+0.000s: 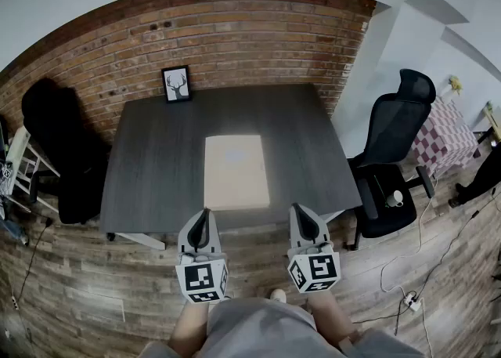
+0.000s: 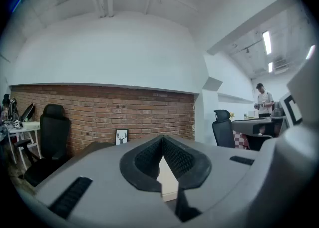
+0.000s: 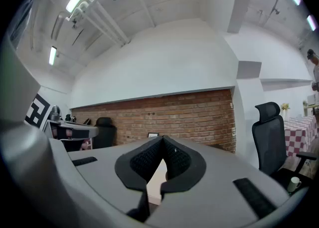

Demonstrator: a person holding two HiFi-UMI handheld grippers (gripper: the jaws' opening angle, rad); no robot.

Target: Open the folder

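the flat beige cardboard folder (image 1: pixel 236 171) lies closed mid-way across the dark grey rectangular table (image 1: pixel 149 168). the left gripper (image 1: pixel 205 215) and right gripper (image 1: pixel 297 211) hover level at the table's near edge, both clenched on nothing. one claw probably needs to spread, slide low under the cover's free edge and lift, while the other pins the folder.

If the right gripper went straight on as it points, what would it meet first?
Probably nothing near: the right gripper, shut, points level over the table, just right of the folder. The brick wall behind looks first, though clearance over the table is unclear.
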